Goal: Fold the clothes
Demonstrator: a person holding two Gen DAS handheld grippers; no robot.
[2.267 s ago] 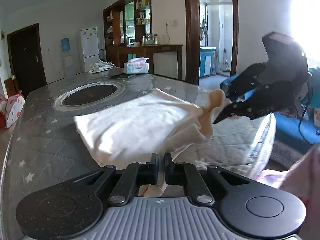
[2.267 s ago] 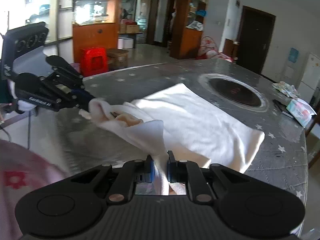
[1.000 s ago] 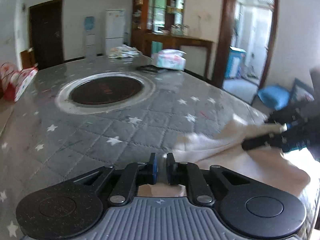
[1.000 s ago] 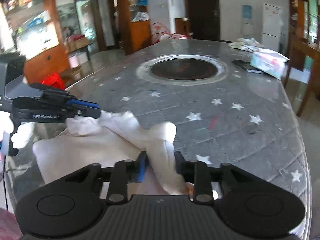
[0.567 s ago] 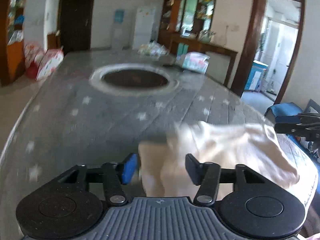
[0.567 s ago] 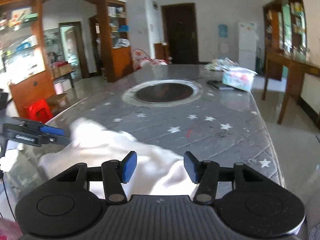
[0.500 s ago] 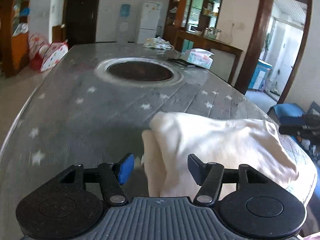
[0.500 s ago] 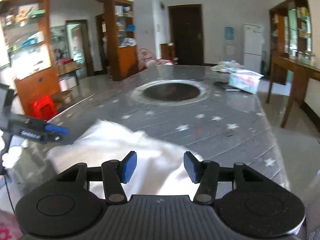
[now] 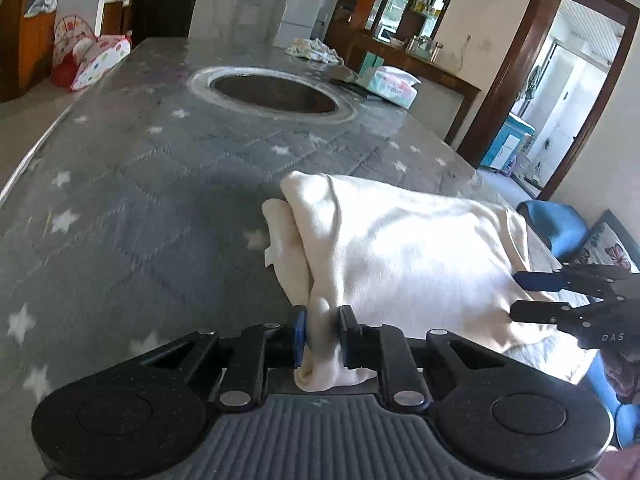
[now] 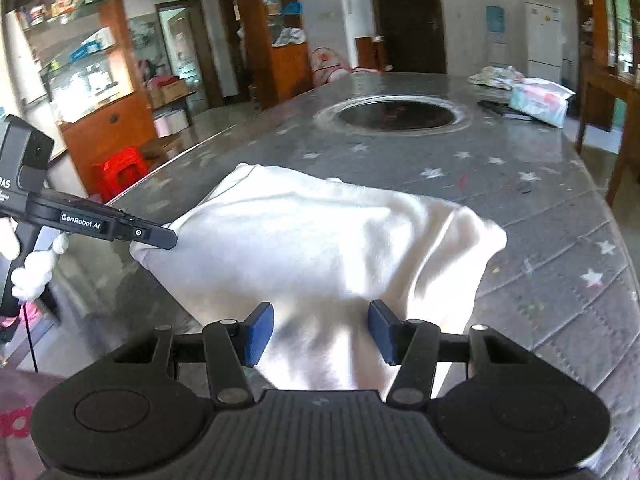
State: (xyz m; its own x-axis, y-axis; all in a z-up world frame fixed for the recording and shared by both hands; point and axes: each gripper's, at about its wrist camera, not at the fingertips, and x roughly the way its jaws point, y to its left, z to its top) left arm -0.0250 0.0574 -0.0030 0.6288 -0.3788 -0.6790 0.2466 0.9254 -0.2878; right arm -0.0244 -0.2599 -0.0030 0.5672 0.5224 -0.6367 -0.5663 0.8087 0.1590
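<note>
A cream-white garment [image 9: 404,248] lies folded in layers at the near table edge.

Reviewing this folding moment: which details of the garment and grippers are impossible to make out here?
- Left wrist view: the white garment corner clamped in the left gripper is blurred.
- Right wrist view: the garment's near edge disappears under the open right gripper; its body hides it.
- Both views: the garment's lower layers are covered by the top fold.

Soft, matt cream cloth garment [image 9: 404,248]; the table [image 9: 168,184] wears a quilted, star-printed cover, seemingly under glossy clear film.
</note>
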